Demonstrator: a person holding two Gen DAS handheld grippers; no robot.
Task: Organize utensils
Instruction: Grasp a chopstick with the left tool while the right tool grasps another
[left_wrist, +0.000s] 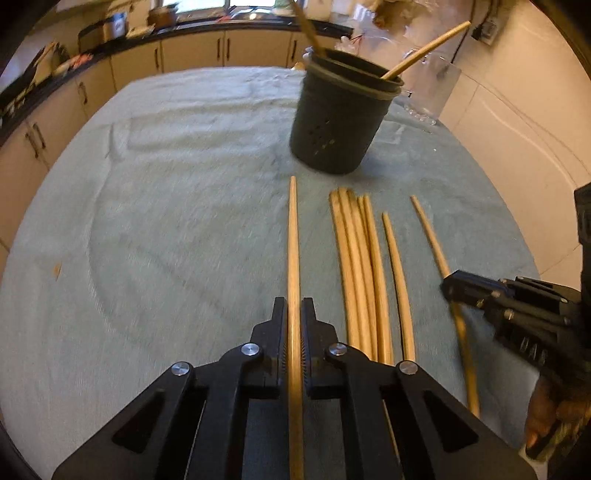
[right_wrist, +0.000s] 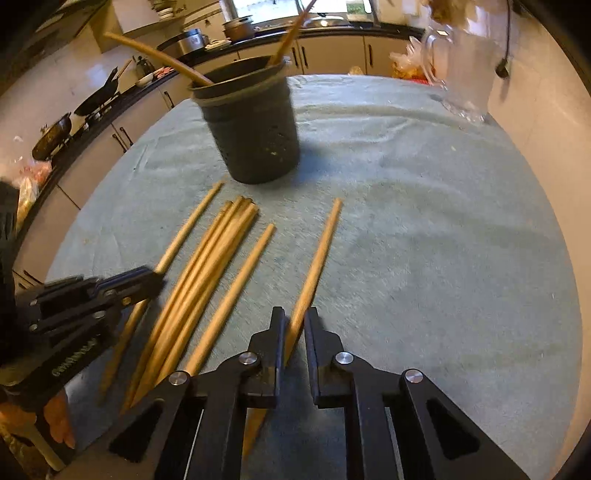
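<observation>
Wooden chopsticks lie on a pale green cloth (left_wrist: 166, 221) in front of a dark holder cup (left_wrist: 340, 122) that has two chopsticks standing in it. My left gripper (left_wrist: 294, 314) is shut on one chopstick (left_wrist: 293, 236) that points at the cup. A bundle of several chopsticks (left_wrist: 358, 266) lies to its right. My right gripper (right_wrist: 295, 325) has its jaws around the rightmost chopstick (right_wrist: 317, 258), with a small gap on the right side. The cup (right_wrist: 251, 125) and the bundle (right_wrist: 207, 266) show in the right wrist view too.
A clear glass jar (right_wrist: 465, 74) stands at the table's far right. Kitchen counters with cabinets (left_wrist: 192, 51) and pans (right_wrist: 96, 96) run behind and to the left. A wall (left_wrist: 524, 110) is close on the right.
</observation>
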